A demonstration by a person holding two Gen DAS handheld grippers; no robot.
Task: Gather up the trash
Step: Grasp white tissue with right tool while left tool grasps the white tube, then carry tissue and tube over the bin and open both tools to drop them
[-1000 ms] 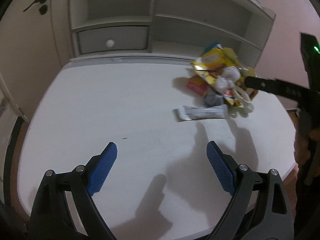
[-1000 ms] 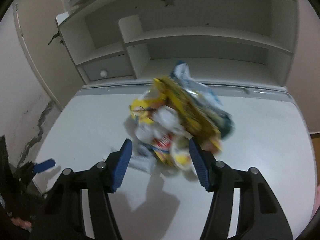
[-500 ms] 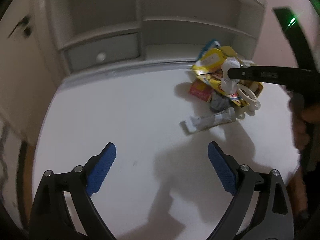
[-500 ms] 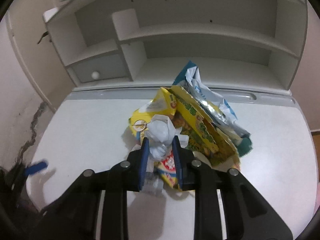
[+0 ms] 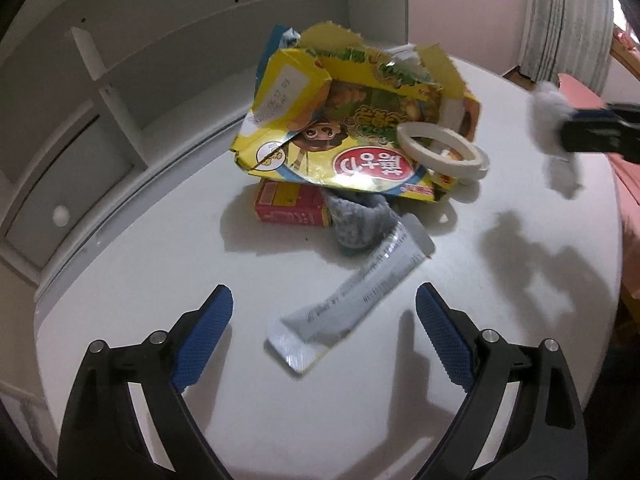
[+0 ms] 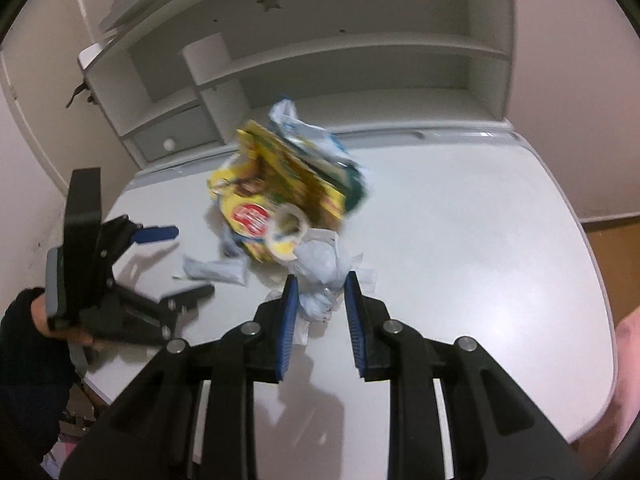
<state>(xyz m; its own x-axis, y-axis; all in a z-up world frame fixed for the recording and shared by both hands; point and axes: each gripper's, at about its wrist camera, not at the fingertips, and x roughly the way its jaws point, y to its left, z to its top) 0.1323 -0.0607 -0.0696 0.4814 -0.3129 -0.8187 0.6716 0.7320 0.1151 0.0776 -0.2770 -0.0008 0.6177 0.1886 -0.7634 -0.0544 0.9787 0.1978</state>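
A trash pile lies on the white desk [image 5: 140,280]: a torn yellow snack box [image 5: 352,136], a red small box [image 5: 288,204], a tape ring [image 5: 442,146], a grey sock-like cloth [image 5: 356,220] and a silver tube wrapper [image 5: 360,292]. My left gripper [image 5: 324,332] is open, low over the desk, with the silver wrapper between its fingers' line. My right gripper [image 6: 320,304] is shut on a crumpled white tissue [image 6: 320,276], lifted off the pile; it shows at the right edge of the left wrist view [image 5: 552,132]. The pile [image 6: 280,196] lies beyond it.
White shelving with a small drawer [image 6: 172,140] stands behind the desk. A pink bed [image 5: 600,104] and curtain are off the desk's right side. The left gripper [image 6: 120,264] and gloved hand appear at the left of the right wrist view.
My right gripper closed on the white tissue and pulled it back and away from the pile. My left gripper moved forward and right, close to the silver wrapper.
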